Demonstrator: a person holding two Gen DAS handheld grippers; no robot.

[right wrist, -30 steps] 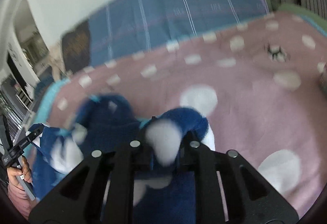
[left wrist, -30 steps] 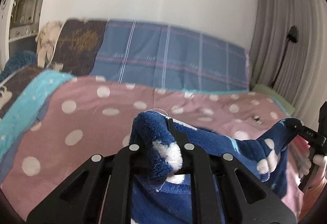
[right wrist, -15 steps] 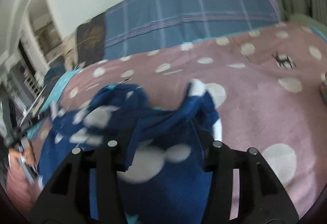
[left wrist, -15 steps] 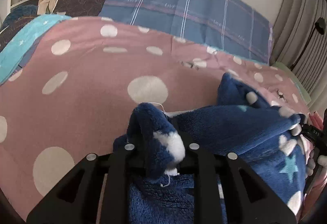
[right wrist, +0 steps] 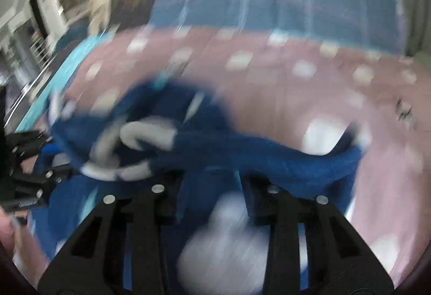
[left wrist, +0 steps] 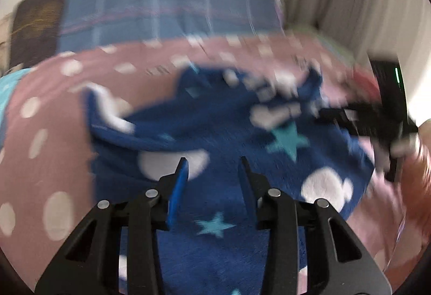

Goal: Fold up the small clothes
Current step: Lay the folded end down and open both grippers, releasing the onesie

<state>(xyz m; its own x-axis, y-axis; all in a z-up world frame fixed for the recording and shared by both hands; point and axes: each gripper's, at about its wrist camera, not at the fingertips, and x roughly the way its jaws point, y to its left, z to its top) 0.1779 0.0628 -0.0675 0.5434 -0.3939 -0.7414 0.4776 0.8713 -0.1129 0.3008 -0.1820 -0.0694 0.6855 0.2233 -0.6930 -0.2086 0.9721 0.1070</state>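
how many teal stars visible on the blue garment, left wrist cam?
3 on the blue garment: a large star right of centre, a smaller one just ahead of the left gripper, and a tip at the bottom edge. Blur and folds may hide more.

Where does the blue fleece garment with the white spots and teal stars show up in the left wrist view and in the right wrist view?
Left wrist view: blue fleece garment fills the centre and lower middle, beyond the open left gripper.
Right wrist view: it spans the centre and lower left, blurred.
Shared landmark: the pink polka-dot blanket under it, with the blue plaid cover behind.
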